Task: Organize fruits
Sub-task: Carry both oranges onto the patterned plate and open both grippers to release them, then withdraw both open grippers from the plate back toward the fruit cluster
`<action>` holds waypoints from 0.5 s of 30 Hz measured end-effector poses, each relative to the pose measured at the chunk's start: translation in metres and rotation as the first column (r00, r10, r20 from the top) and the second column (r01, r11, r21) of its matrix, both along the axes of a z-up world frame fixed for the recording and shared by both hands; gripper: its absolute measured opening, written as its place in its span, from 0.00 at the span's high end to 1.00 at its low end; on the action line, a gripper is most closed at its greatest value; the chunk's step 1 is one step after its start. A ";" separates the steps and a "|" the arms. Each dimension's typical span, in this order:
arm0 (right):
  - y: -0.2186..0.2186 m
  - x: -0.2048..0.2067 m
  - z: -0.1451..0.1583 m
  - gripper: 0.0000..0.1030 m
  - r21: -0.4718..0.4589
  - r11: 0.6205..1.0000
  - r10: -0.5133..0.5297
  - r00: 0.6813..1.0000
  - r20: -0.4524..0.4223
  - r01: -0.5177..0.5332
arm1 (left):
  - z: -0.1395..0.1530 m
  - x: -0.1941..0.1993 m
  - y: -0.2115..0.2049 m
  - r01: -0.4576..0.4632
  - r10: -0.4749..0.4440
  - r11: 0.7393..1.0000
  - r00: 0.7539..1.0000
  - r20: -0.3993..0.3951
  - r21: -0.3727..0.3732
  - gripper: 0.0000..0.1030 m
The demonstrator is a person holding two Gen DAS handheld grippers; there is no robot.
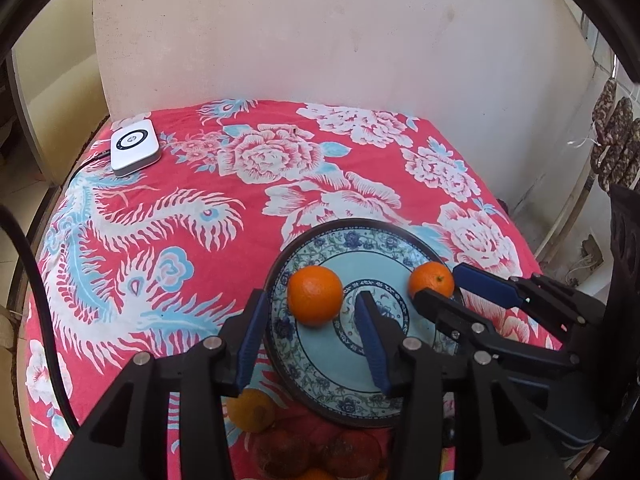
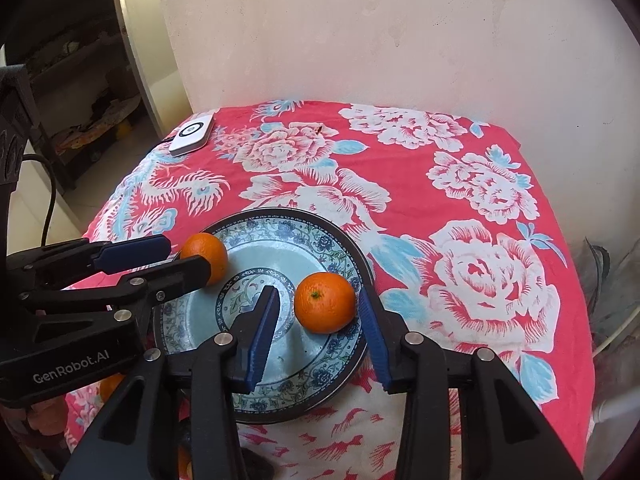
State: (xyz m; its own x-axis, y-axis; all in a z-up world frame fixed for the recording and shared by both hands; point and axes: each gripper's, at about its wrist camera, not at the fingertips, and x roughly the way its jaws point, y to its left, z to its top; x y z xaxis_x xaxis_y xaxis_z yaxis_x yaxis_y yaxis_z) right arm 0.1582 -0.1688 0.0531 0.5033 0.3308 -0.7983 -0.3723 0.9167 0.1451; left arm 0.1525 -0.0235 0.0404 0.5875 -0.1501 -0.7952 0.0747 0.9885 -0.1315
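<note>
Orange fruit, two mandarins on a blue-and-white porcelain plate [image 1: 320, 400]. Left tongs [image 1: 312, 304] spread wide, nothing gripped; left mandarin [image 1: 315, 295] sits between their blue pads [image 1: 370, 340], nearer the left pad, apart from both as far as I can tell. Right tongs [image 2: 318, 304] also spread open, empty; right mandarin [image 2: 325, 302] sits between their tips on the plate's right side, just beside the right finger, contact not clear.

From the left wrist view the right tongs [image 1: 444, 280] enter from the right with the second mandarin [image 1: 431, 280] at their tips. From the right wrist view the left tongs [image 2: 188, 254] reach in from the left, their black finger crossing in front of the other mandarin [image 2: 205, 254].

Plate [image 2: 304, 404] rests on a red floral cloth [image 1: 160, 220] covering the counter, directly ahead of both tongs. More fruit lies below the left tongs near the bottom edge: an orange one [image 1: 252, 410] just beside the plate rim, and some darker reddish round ones [image 1: 320, 452] partly hidden, type unclear.

White router-like box [image 1: 134, 151] with a ring mark sits far ahead and left of the left tongs at the cloth's far corner; same box [image 2: 191, 135] shows from the right wrist. Pale plaster wall [image 1: 320, 40] stands behind the counter.
</note>
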 end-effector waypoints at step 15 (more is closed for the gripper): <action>0.000 -0.030 0.021 0.57 -0.001 1.000 -0.005 0.999 0.032 0.005 | 0.012 -0.029 0.006 -0.020 0.020 1.000 1.000 0.009 0.015 0.53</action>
State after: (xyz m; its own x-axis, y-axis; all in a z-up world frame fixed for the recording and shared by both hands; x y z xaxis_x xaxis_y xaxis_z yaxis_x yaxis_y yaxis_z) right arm 0.1280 -0.1684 0.0741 0.5302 0.3275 -0.7821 -0.3723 0.9186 0.1323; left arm 0.1237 -0.0176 0.0525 0.5971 -0.1261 -0.7922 0.0561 0.9917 -0.1156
